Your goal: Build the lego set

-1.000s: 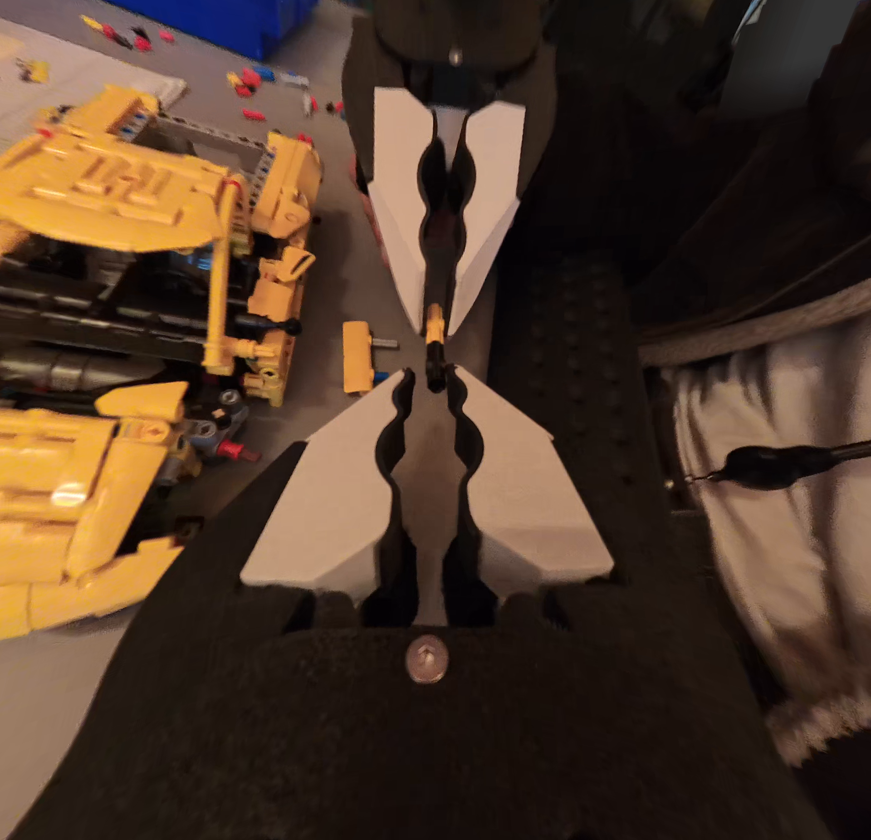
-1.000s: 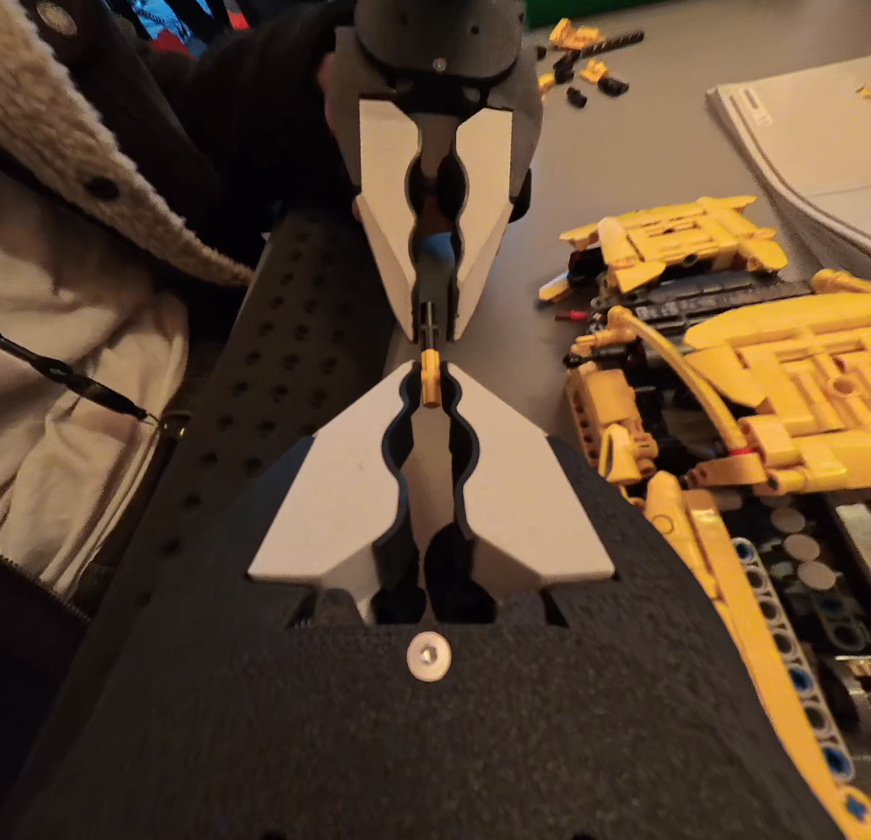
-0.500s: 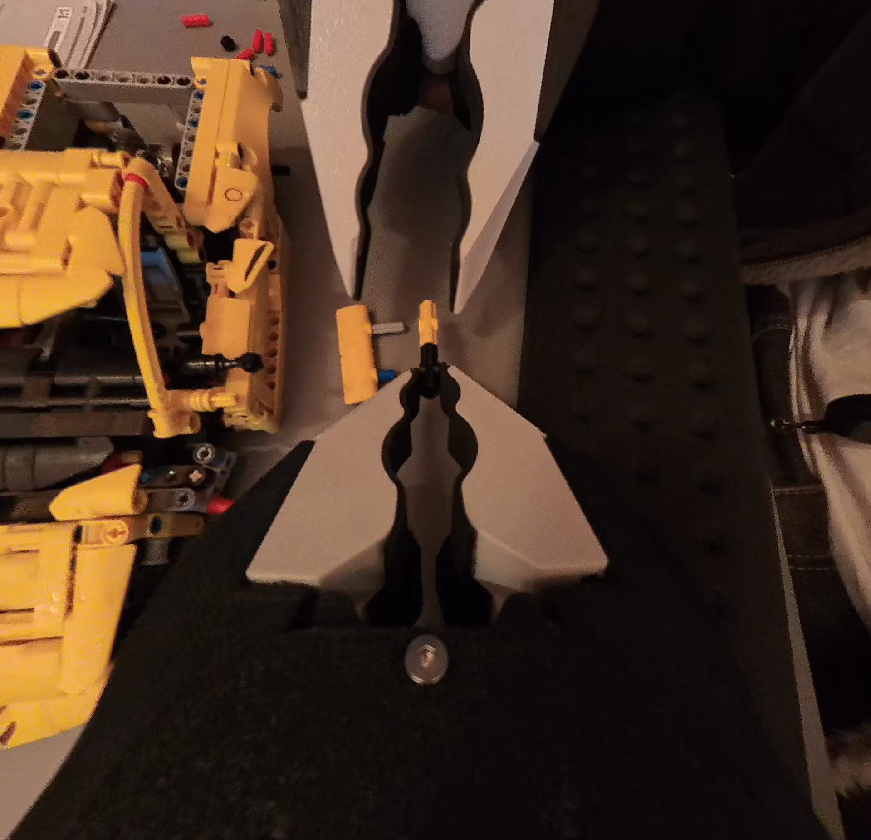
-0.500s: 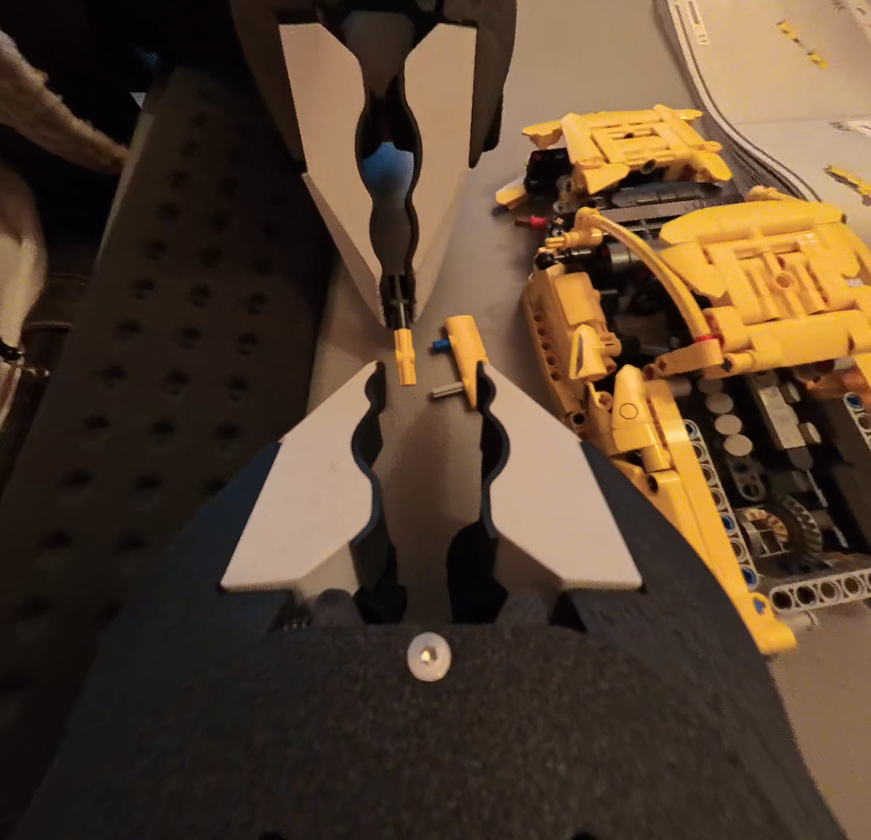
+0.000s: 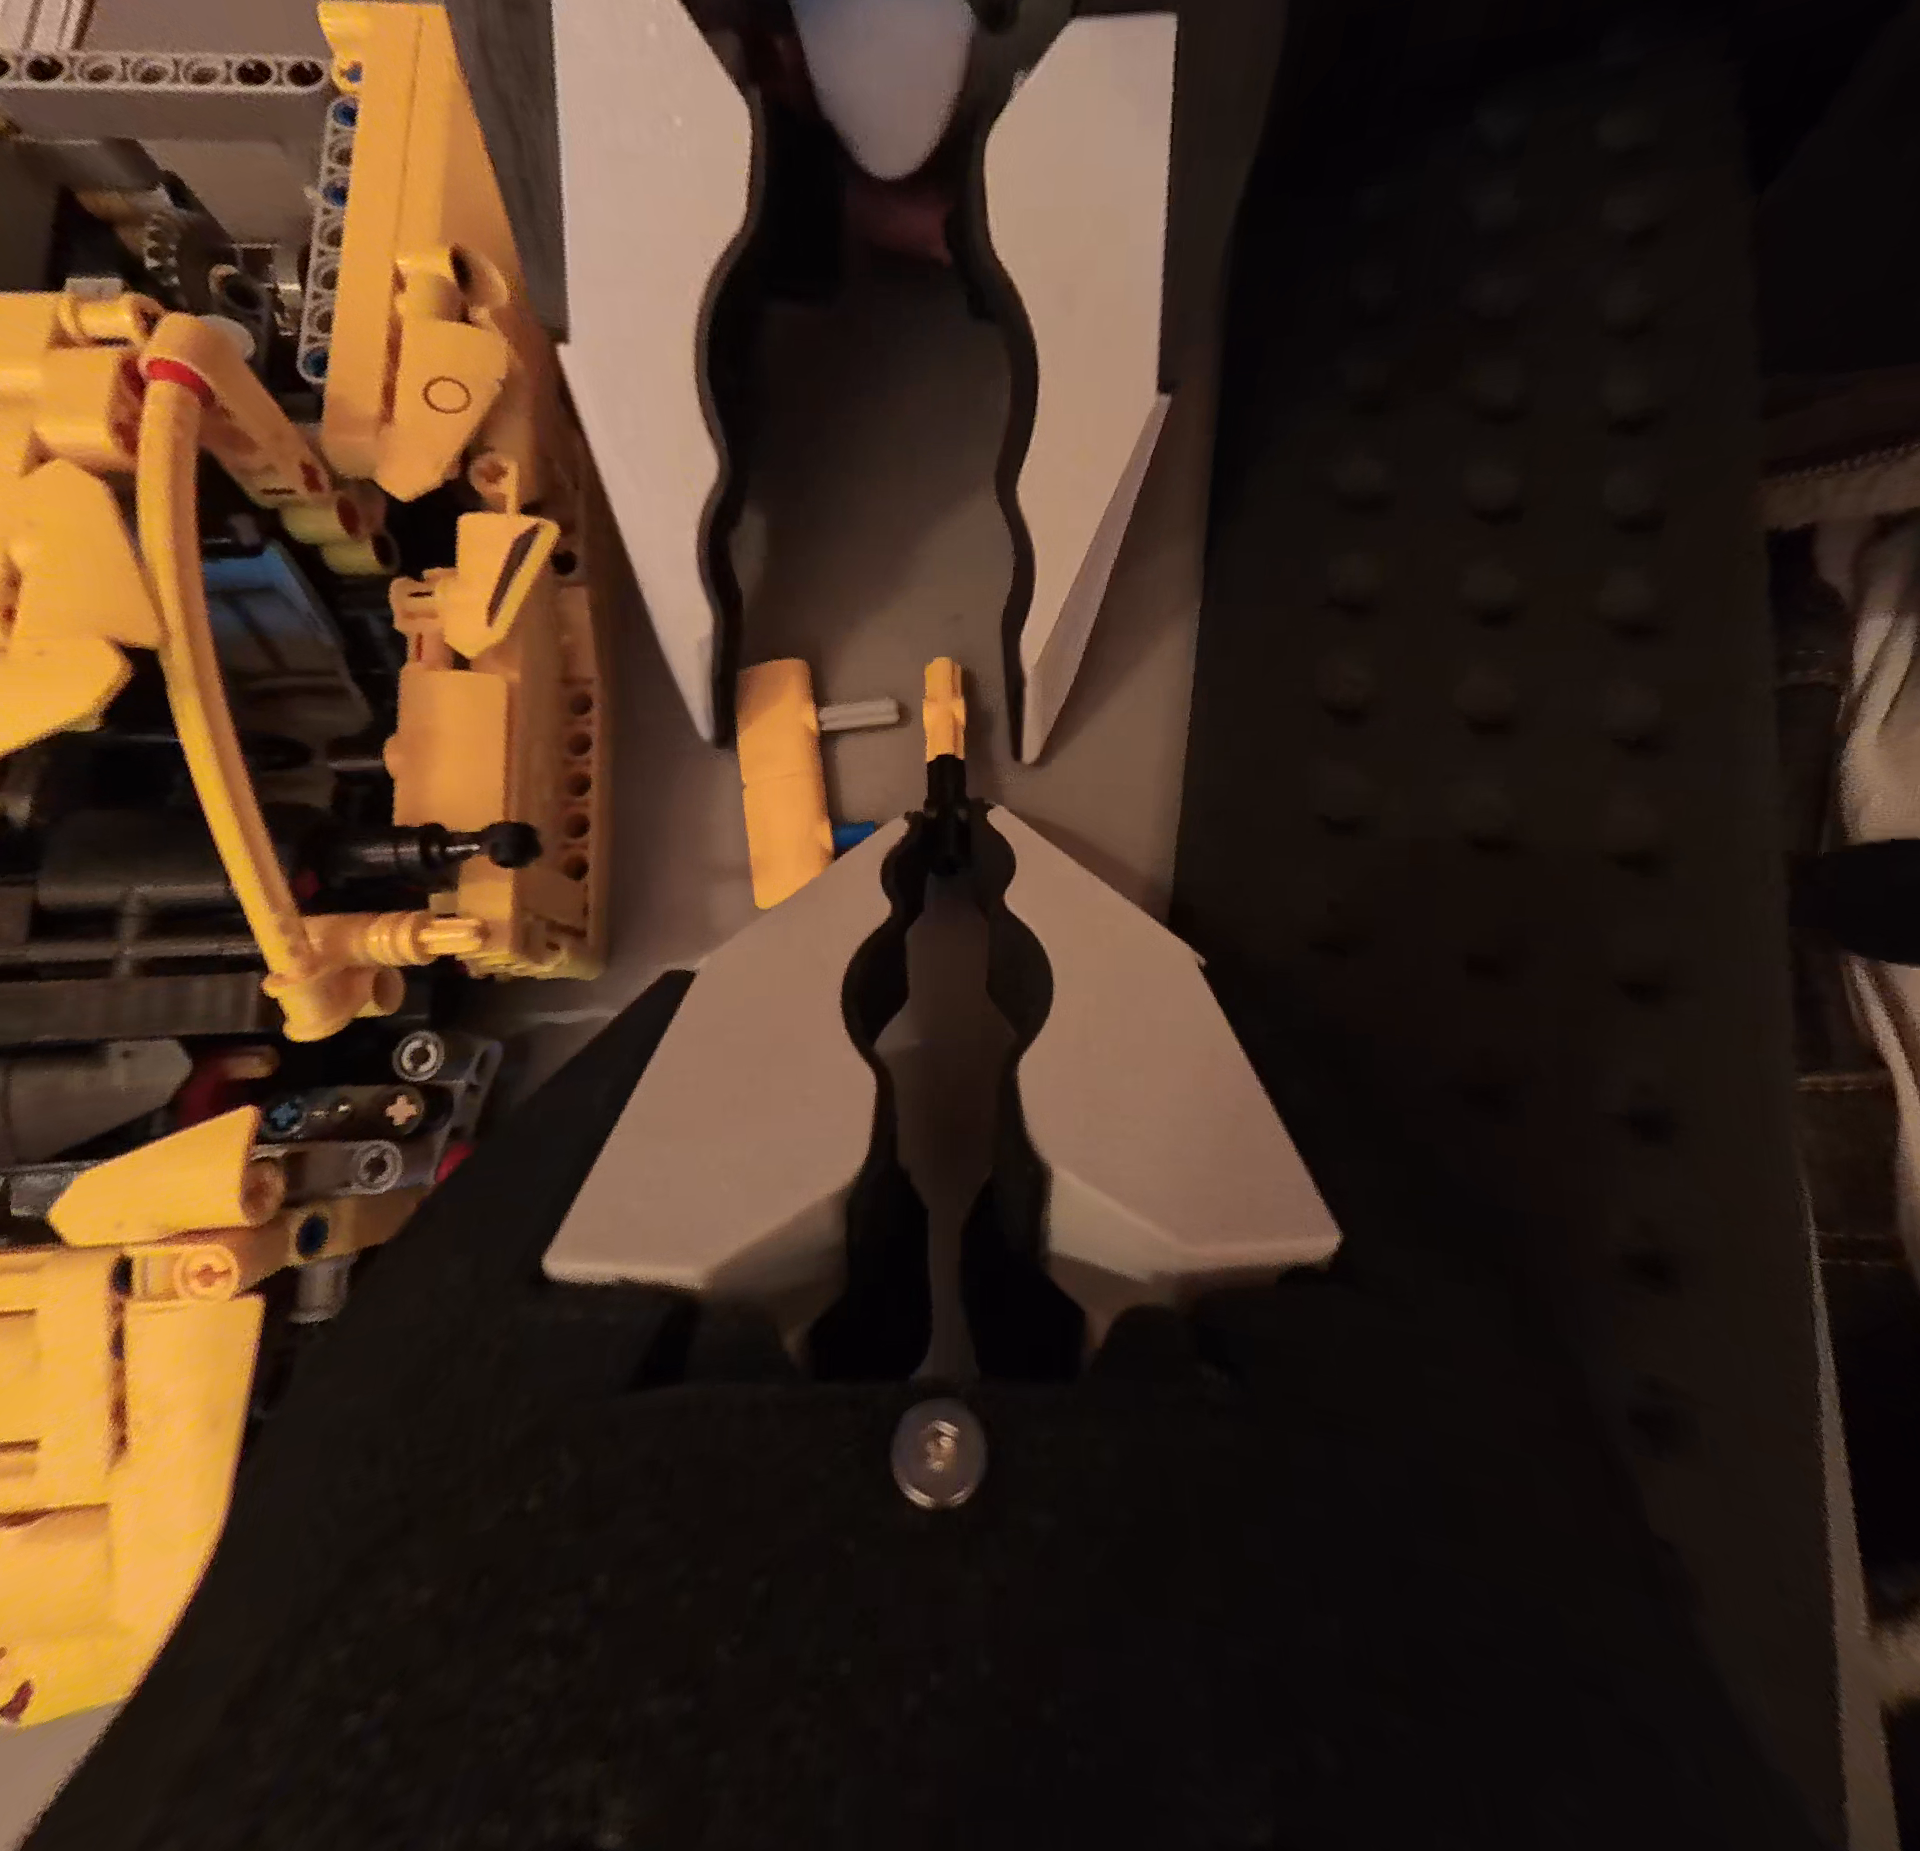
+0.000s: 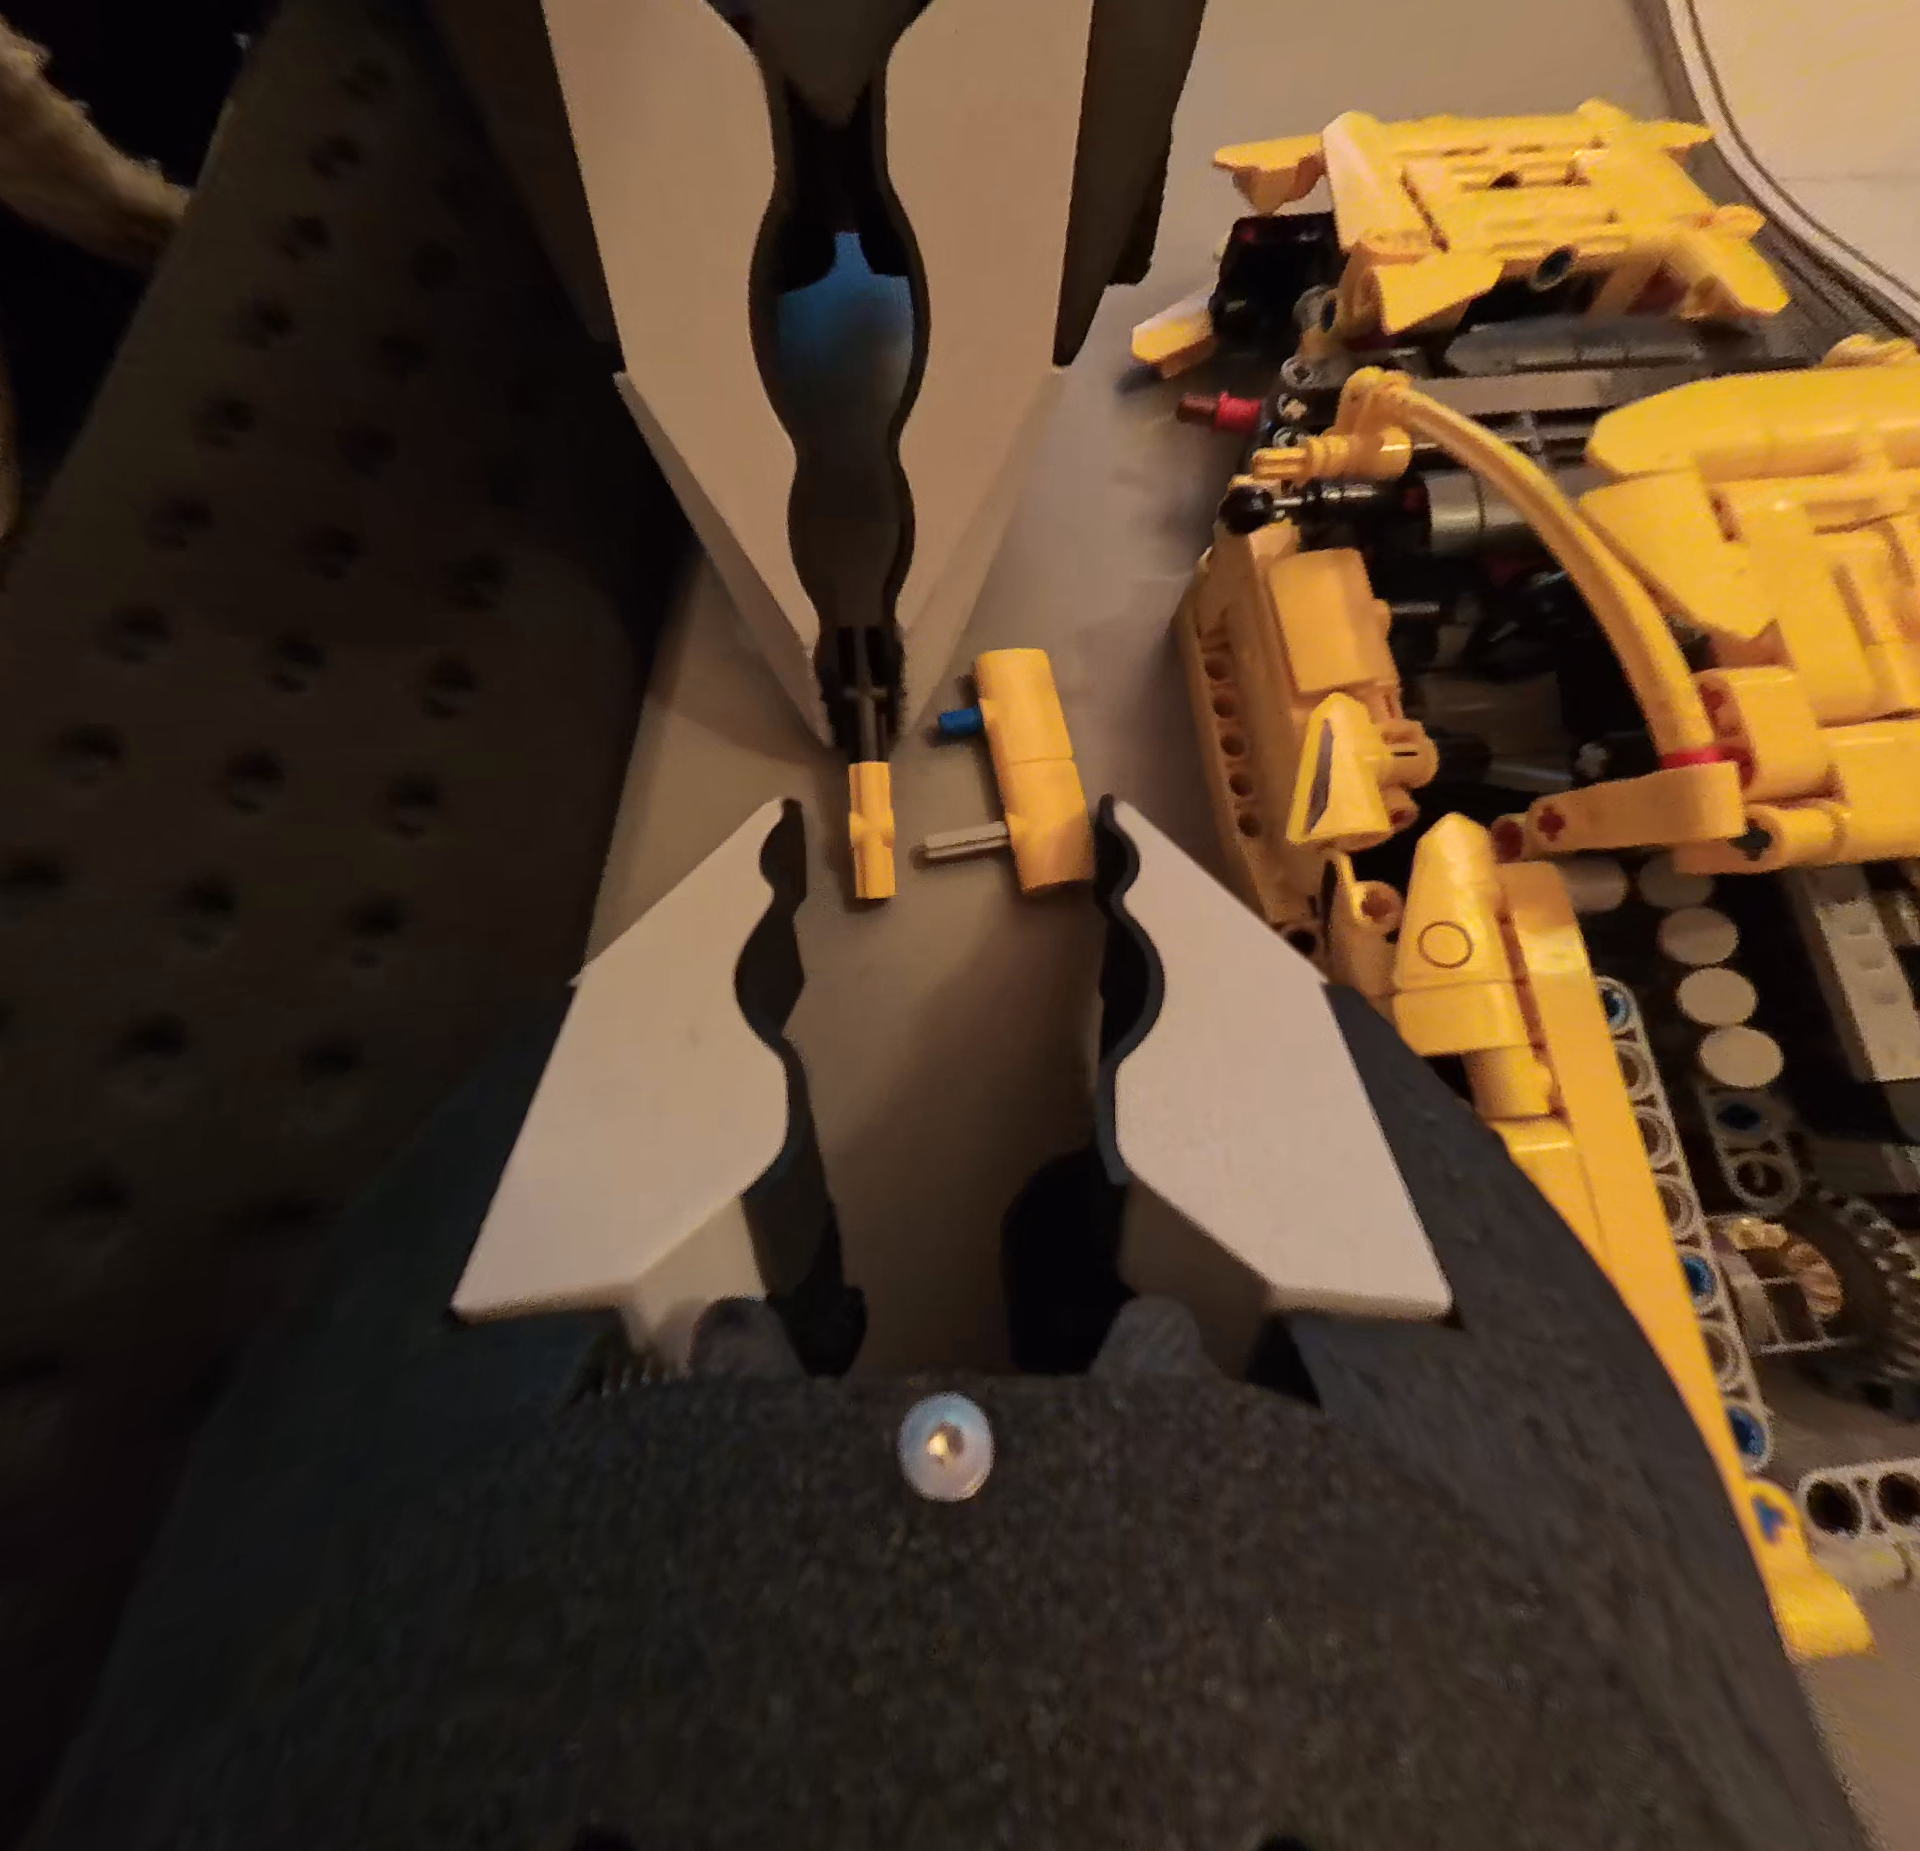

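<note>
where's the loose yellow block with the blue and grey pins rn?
The yellow block lies on the grey table, between the open right gripper fingertips and the yellow model, just right of the small pin piece held by the left gripper.

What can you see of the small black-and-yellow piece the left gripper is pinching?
The black-and-yellow pin assembly is a thin black plastic axle with a short yellow connector sleeve on its free end. The left gripper is shut on the black end alone; the yellow end sticks out past the fingertips, roughly in line with the fingers. It sits between the tips of the open right gripper, which does not touch it. Whether it touches the grey table beneath cannot be told. A loose yellow piece with grey and blue pins lies beside it, apart.
</note>
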### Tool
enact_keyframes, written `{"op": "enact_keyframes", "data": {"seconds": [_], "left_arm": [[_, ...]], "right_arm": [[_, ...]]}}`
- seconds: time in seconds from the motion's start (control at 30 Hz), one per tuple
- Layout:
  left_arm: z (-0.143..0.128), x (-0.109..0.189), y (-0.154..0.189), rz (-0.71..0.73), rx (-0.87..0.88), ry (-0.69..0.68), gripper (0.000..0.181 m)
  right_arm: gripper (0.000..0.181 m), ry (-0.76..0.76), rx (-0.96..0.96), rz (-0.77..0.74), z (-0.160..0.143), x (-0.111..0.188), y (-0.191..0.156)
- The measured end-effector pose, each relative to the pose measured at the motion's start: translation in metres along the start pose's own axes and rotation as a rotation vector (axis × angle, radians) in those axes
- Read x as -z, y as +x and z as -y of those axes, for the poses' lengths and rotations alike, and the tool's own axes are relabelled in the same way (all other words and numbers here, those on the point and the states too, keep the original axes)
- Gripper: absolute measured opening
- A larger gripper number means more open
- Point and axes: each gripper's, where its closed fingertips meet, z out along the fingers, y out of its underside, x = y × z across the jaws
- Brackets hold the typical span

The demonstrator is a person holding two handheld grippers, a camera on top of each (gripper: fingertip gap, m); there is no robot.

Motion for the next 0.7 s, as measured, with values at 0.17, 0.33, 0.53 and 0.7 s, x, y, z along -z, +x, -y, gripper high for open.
{"op": "enact_keyframes", "data": {"seconds": [0.17,0.33,0.53,0.7], "left_arm": [[-0.0001,-0.0026,-0.0013,0.010,0.007,-0.009,0.007],[-0.0015,-0.0015,-0.0044,0.025,0.011,-0.008,0.008],[-0.0021,-0.0007,-0.0045,0.022,0.023,0.006,0.008],[-0.0039,0.0035,-0.0028,0.001,0.066,0.034,0.021]], "right_arm": [[0.047,0.001,-0.021,-0.011,-0.0008,0.0010,0.0032],[0.041,0.001,-0.025,-0.030,-0.0007,0.0010,0.0057],[0.041,0.001,-0.025,-0.035,-0.0008,0.0009,0.0063],[0.039,0.001,-0.023,-0.040,-0.0007,0.0010,0.0067]]}}
